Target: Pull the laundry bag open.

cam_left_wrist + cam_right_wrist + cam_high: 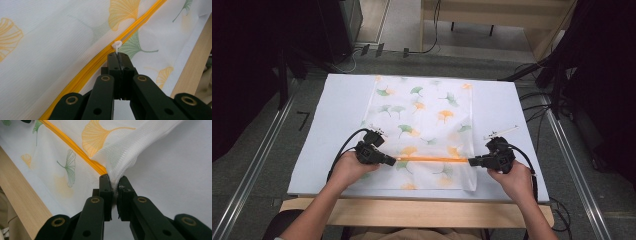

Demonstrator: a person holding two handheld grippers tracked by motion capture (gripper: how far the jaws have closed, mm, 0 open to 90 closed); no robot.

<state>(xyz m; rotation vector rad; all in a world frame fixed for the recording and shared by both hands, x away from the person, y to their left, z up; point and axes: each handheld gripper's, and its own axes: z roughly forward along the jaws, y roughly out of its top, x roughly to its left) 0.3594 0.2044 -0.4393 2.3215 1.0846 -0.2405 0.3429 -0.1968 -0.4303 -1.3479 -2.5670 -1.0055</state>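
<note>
Fingers of my left gripper point(119, 58) pinch the pull point(116, 46); right gripper point(113, 185) clamps the bag point(120, 157) edge. Pull along the zipper point(432, 159) steadily, keeping it taut.

Mesh laundry bag point(427, 115): white, semi-sheer, printed with ginkgo leaves in orange-yellow and green. Zipper point(432, 159): bright orange-yellow. Zipper pull point(116, 45): white. Left gripper point(393, 160) and right gripper point(472, 161): black, with brass-coloured pivot rivets. Table top point(337, 100): pale bluish white, with a light wood edge. Floor point(267, 150): grey.
</note>
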